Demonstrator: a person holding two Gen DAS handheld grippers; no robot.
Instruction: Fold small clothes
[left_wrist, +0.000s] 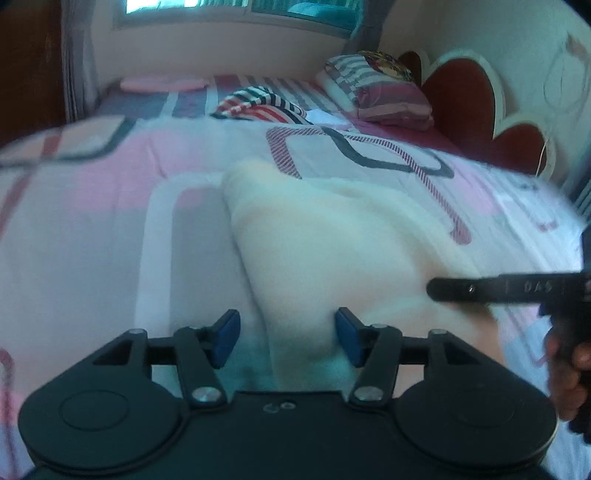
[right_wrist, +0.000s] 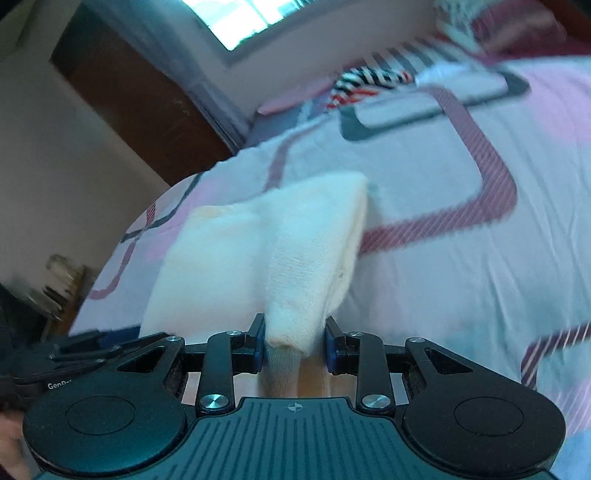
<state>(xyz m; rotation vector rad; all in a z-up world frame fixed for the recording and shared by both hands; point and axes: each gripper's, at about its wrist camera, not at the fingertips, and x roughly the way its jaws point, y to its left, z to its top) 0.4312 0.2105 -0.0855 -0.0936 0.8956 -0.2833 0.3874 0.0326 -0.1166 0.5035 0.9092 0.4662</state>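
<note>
We pinch the cream knitted cloth (right_wrist: 280, 251) in our right gripper (right_wrist: 295, 345); our left gripper (left_wrist: 288, 338) gapes empty at lower centre. The half-made fold may slump on the pink patterned bed (right_wrist: 461, 206).

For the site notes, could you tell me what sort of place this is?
Most likely a home bedroom: a bed with a pink patterned bedspread, a heart-shaped headboard, stacked pillows and a window.

Cream garment (left_wrist: 332, 240) motion-blurred
</note>
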